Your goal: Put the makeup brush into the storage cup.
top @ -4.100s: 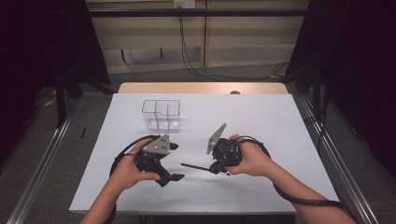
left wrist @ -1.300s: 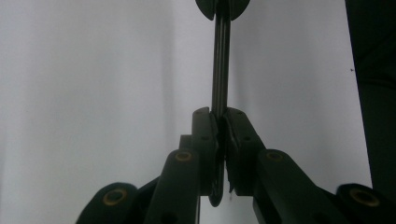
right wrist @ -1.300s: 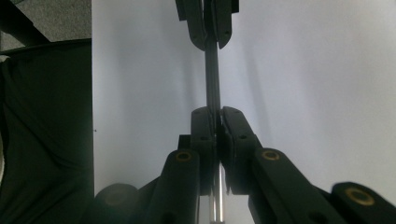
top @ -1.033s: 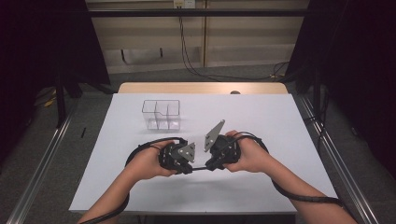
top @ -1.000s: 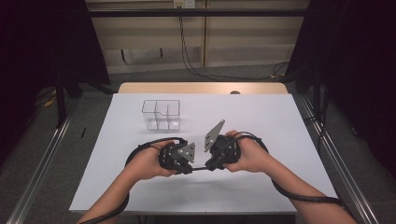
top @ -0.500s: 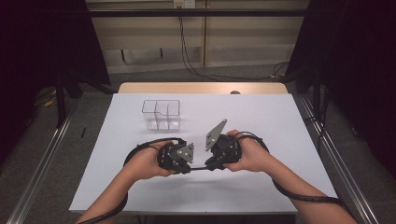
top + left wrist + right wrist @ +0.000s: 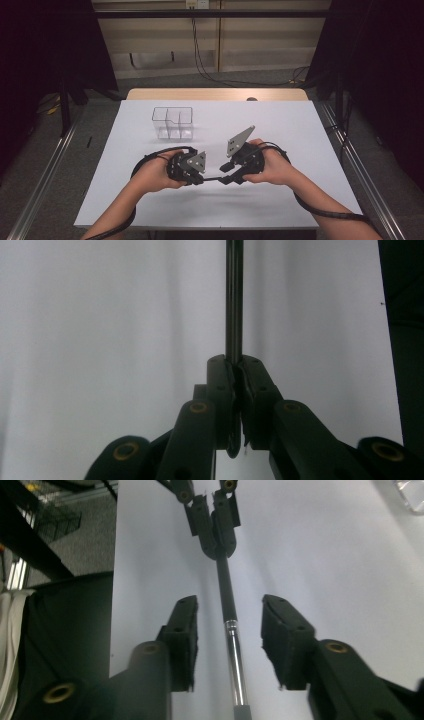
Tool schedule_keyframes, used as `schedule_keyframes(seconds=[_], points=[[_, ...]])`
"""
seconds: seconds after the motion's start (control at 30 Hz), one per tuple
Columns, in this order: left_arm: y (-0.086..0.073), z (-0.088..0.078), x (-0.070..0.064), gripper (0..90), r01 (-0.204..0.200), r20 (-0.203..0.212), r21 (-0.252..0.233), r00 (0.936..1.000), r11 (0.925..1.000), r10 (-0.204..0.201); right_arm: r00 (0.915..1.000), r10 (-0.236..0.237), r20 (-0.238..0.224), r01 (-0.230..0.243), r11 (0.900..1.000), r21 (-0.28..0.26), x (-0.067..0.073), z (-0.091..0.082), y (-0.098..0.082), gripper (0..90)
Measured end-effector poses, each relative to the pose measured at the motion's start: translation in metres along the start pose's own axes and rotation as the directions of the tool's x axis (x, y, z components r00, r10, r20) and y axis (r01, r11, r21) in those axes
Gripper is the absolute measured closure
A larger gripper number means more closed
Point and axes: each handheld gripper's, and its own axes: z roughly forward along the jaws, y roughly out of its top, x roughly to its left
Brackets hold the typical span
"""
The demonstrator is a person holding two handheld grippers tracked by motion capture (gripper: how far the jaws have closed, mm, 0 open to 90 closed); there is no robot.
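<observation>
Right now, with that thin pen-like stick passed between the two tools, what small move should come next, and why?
Probably draw the right tool back off the stick. Its jaws have just been opening and now stand apart on either side of the stick without pressing it, while the left tool is clamped on the other end. The left one alone could then carry it, perhaps toward the clear divided box.

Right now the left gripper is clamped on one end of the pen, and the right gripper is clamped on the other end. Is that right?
Not quite. The left gripper is clamped on the pen, but the right gripper has just been opening: in the right gripper view its pads stand apart from the pen.
</observation>
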Motion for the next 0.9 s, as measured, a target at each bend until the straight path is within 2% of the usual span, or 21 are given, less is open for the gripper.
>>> schedule_keyframes(seconds=[0.17, 0.2, 0.27, 0.33, 0.43, 0.5, 0.6, 0.77, 0.9], points=[[-0.001, -0.001, 0.000, 84.2, 0.008, -0.003, -0.004, 1.0000, 1.0000, -0.008, 0.9997, 0.024, 0.000, -0.024, 0.997, -0.067, -0.004, -0.002, -0.007, 40.5], [-0.001, -0.001, -0.001, 84.2, 0.008, -0.002, -0.002, 1.0000, 1.0000, -0.008, 0.9989, 0.044, -0.014, -0.045, 0.995, -0.089, -0.005, -0.002, -0.009, 38.9], [-0.002, -0.002, 0.000, 84.2, 0.010, -0.005, -0.001, 0.9999, 0.9999, -0.010, 0.9986, 0.049, -0.023, -0.051, 0.993, -0.106, -0.006, -0.003, -0.011, 33.8], [-0.003, -0.003, 0.000, 84.2, 0.015, -0.009, -0.005, 0.9998, 0.9999, -0.015, 0.9977, 0.066, -0.016, -0.068, 0.989, -0.131, -0.006, -0.002, -0.013, 26.8], [-0.002, -0.004, 0.000, 84.2, 0.022, -0.009, -0.017, 0.9997, 0.9996, -0.022, 0.9971, 0.075, -0.010, -0.076, 0.983, -0.166, -0.009, -0.004, -0.016, 22.5], [-0.002, -0.004, 0.000, 84.2, 0.020, -0.009, -0.012, 0.9998, 0.9997, -0.021, 0.9959, 0.090, -0.004, -0.089, 0.976, -0.199, -0.010, -0.005, -0.018, 16.0], [-0.002, -0.004, 0.001, 84.2, 0.024, -0.010, -0.016, 0.9997, 0.9996, -0.024, 0.9946, 0.104, 0.005, -0.099, 0.966, -0.239, -0.011, -0.007, -0.021, 12.7], [-0.004, -0.004, 0.002, 84.1, 0.037, -0.016, -0.027, 0.9992, 0.9990, -0.037, 0.9904, 0.138, -0.007, -0.132, 0.934, -0.333, -0.014, -0.011, -0.026, 7.9], [-0.005, -0.005, 0.003, 84.2, 0.045, -0.014, -0.036, 0.9989, 0.9983, -0.045, 0.9902, 0.139, -0.007, -0.131, 0.917, -0.377, -0.015, -0.013, -0.030, 5.6]])
